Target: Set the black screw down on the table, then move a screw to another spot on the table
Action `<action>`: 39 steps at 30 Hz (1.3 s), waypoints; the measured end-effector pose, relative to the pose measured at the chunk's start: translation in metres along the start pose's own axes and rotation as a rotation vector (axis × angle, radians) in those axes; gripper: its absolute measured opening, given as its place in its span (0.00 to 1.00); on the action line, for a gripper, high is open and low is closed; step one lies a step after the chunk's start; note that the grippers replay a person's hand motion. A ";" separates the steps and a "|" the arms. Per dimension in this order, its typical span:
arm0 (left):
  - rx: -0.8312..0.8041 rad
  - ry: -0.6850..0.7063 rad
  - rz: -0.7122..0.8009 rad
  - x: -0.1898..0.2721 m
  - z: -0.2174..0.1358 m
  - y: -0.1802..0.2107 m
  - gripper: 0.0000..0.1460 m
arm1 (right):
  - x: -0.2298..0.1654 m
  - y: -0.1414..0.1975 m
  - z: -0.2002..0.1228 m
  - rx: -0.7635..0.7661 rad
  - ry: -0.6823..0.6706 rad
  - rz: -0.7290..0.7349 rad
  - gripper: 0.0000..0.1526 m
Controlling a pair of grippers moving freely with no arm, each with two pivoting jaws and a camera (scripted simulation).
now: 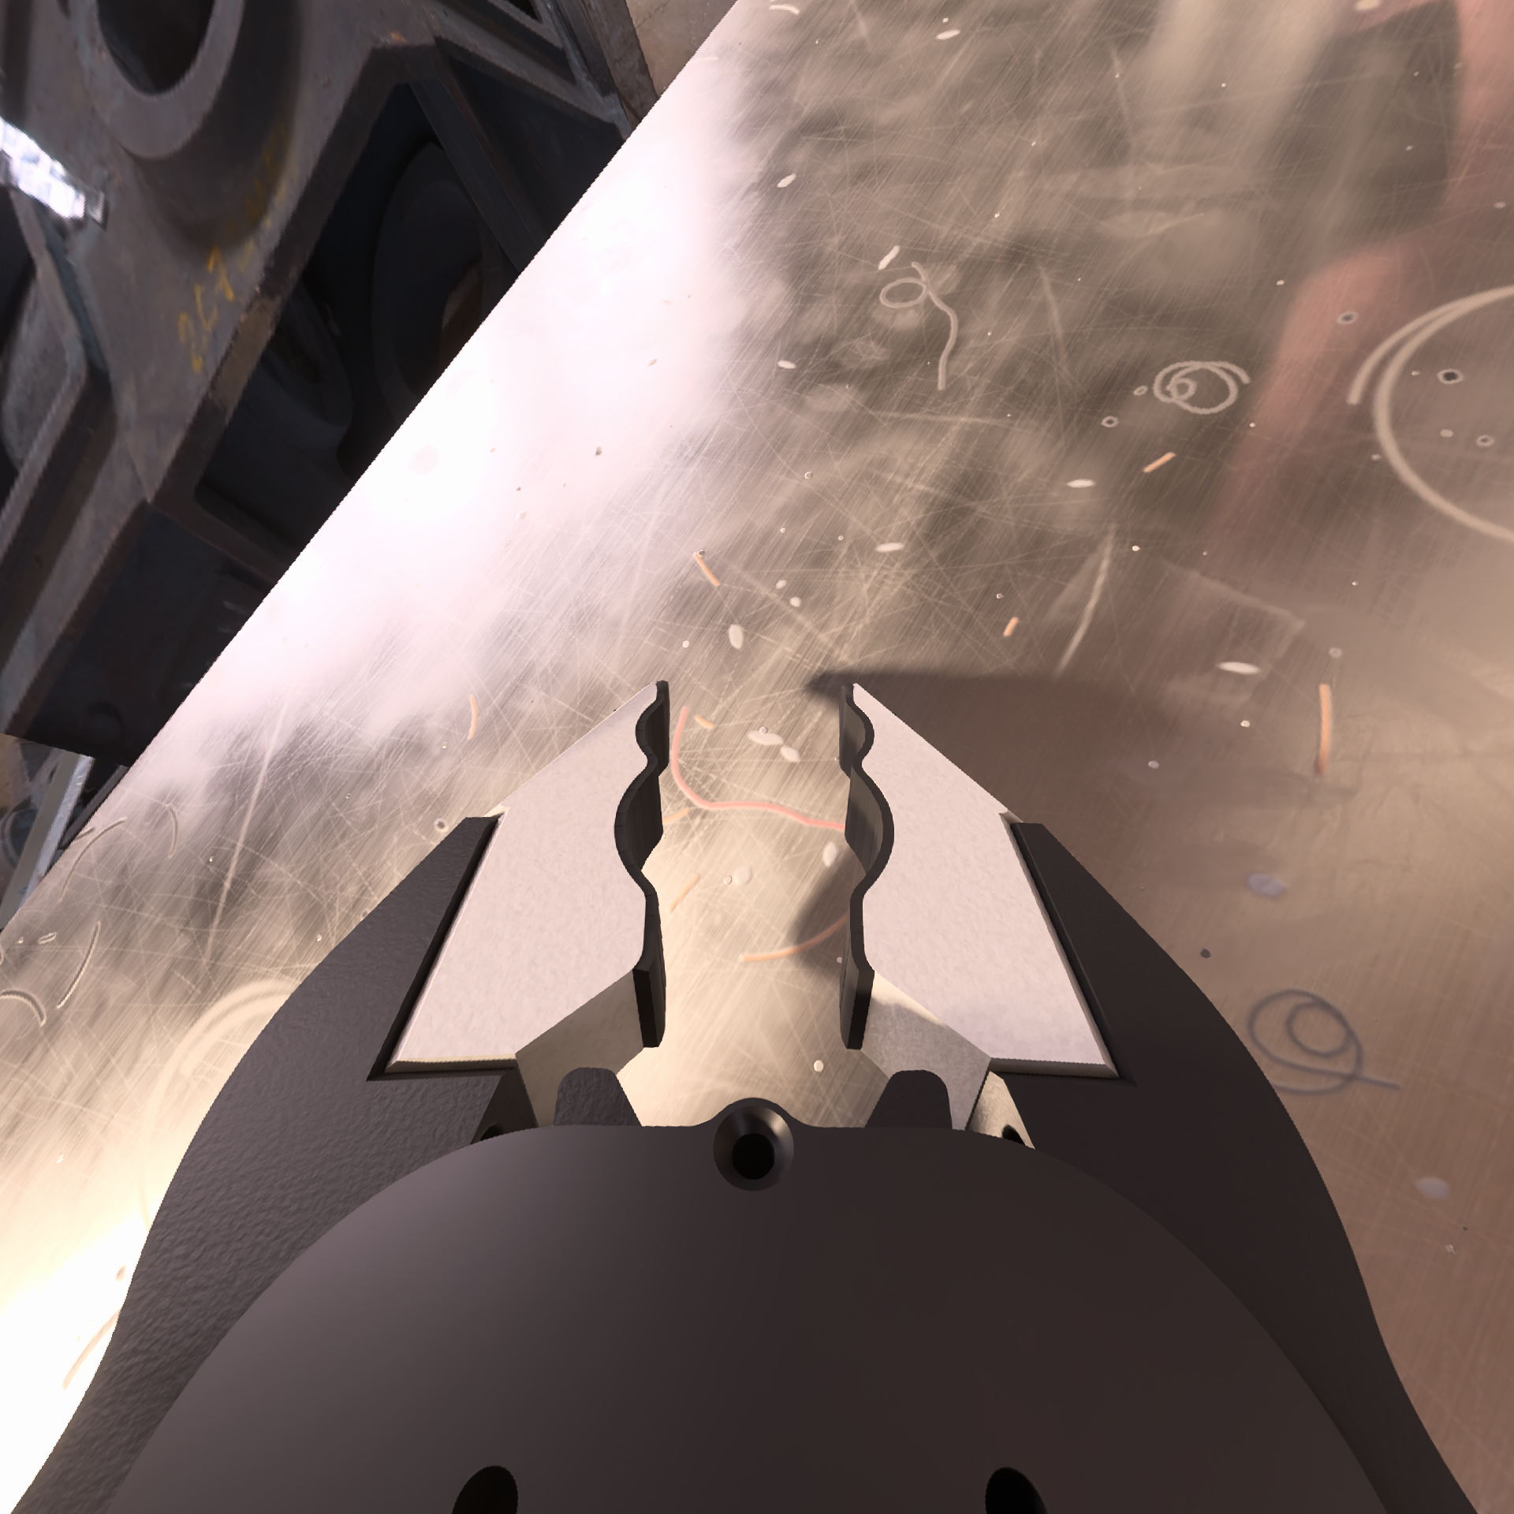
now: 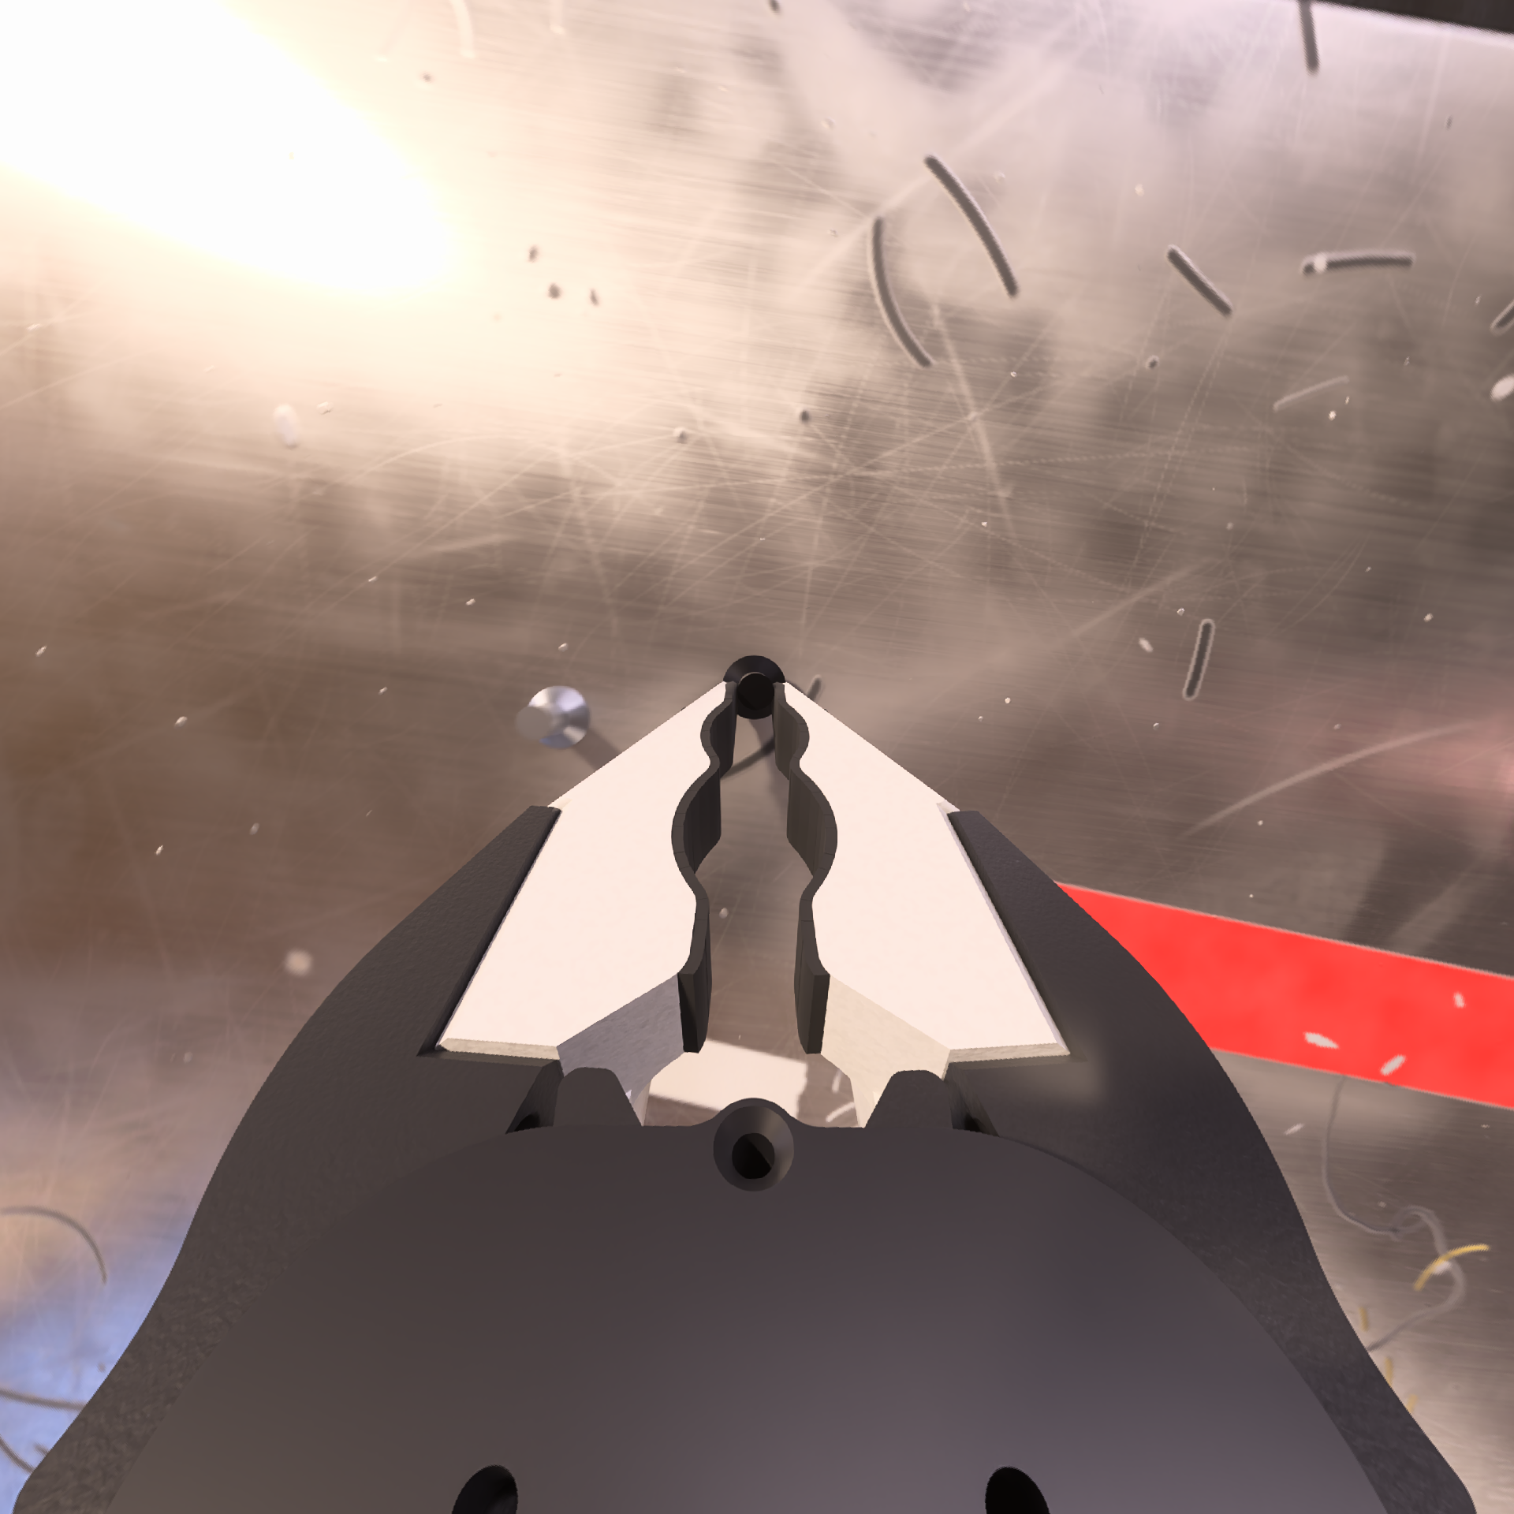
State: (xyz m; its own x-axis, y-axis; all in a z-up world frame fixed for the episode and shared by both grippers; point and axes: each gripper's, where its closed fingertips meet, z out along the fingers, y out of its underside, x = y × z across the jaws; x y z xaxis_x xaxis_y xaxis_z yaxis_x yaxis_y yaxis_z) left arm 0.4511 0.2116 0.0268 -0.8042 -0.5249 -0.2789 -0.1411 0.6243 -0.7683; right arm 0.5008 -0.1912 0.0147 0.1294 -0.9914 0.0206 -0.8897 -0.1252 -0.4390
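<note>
Right gripper (image 2: 754,696) pinches the black screw (image 2: 754,686) at its very fingertips, head poking out at 12 o'clock past the tips, above the scratched metal table (image 2: 1065,532). Silver screw (image 2: 555,716) lies on the table just beside the tips at 9 o'clock, apart from them, nothing between. Red strip (image 2: 1278,995) on the table at 4 o'clock, partly hidden by the gripper body. Dark curled shavings (image 2: 975,225) scattered at 1 o'clock, well apart. Left gripper (image 1: 755,696) has fingers spread, nothing between them, over bare table (image 1: 1024,491); table edge runs at 10 o'clock with a dark metal structure (image 1: 164,328) beyond. Pink thread (image 1: 737,799) on the table shows through the gap.
</note>
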 end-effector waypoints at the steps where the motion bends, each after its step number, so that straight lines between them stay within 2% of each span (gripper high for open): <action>1: 0.000 0.000 0.000 0.000 0.000 0.000 0.28 | -0.004 -0.001 -0.006 0.010 -0.004 -0.027 0.05; 4: -0.002 0.001 0.002 0.000 0.000 0.000 0.28 | -0.029 0.000 -0.030 0.066 -0.063 -0.146 0.05; 5: -0.003 0.001 0.002 0.000 0.000 0.000 0.28 | -0.051 0.004 -0.041 0.090 -0.144 -0.221 0.05; 7: -0.003 0.001 0.002 0.000 0.000 0.000 0.28 | -0.112 0.029 -0.067 0.100 -0.453 -0.452 0.05; 8: -0.003 0.002 0.002 0.001 0.000 0.000 0.28 | -0.137 0.046 -0.077 0.083 -0.567 -0.567 0.05; 9: -0.004 0.002 0.003 0.001 0.000 0.001 0.28 | -0.155 0.061 -0.082 0.067 -0.615 -0.668 0.05; 12: -0.006 0.003 0.001 0.001 0.001 0.001 0.28 | -0.190 0.086 -0.072 0.012 -0.568 -0.863 0.05; 17: -0.003 0.000 0.006 0.001 0.000 0.001 0.28 | -0.215 0.100 -0.049 -0.087 -0.549 -0.932 0.05; 21: -0.004 -0.005 0.017 0.001 0.000 0.001 0.28 | -0.210 0.100 -0.048 -0.092 -0.581 -0.883 0.05; 22: -0.003 -0.005 0.016 0.001 0.000 0.000 0.28 | -0.207 0.100 -0.050 -0.093 -0.592 -0.875 0.08; 23: -0.002 -0.005 0.015 0.001 0.000 0.000 0.28 | -0.201 0.097 -0.053 -0.082 -0.591 -0.871 0.24; 24: -0.001 -0.005 0.013 0.001 0.000 0.000 0.28 | -0.193 0.090 -0.056 -0.051 -0.580 -0.855 0.33; 25: -0.001 -0.005 0.013 0.001 0.000 0.000 0.28 | -0.180 0.078 -0.060 -0.005 -0.554 -0.813 0.35; 27: -0.002 -0.005 0.013 0.001 0.000 0.000 0.28 | -0.139 0.051 -0.063 0.081 -0.459 -0.682 0.34; 29: -0.003 -0.005 0.010 0.001 0.000 0.000 0.28 | -0.087 0.029 -0.056 0.133 -0.310 -0.543 0.26; 31: -0.001 -0.003 0.004 0.000 0.000 0.000 0.28 | -0.054 0.020 -0.046 0.142 -0.263 -0.486 0.21; 35: 0.004 -0.002 -0.001 0.000 -0.001 0.000 0.28 | -0.045 0.011 -0.026 0.115 -0.295 -0.473 0.20; 39: 0.005 -0.004 0.005 0.000 -0.001 0.000 0.28 | -0.052 0.005 -0.008 0.079 -0.212 -0.566 0.22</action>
State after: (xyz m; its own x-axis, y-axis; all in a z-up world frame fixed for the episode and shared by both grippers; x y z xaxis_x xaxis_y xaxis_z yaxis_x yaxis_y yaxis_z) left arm 0.4507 0.2119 0.0275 -0.8026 -0.5239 -0.2853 -0.1340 0.6242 -0.7697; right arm 0.4863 -0.1409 0.0191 0.6644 -0.7414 0.0946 -0.6233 -0.6194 -0.4773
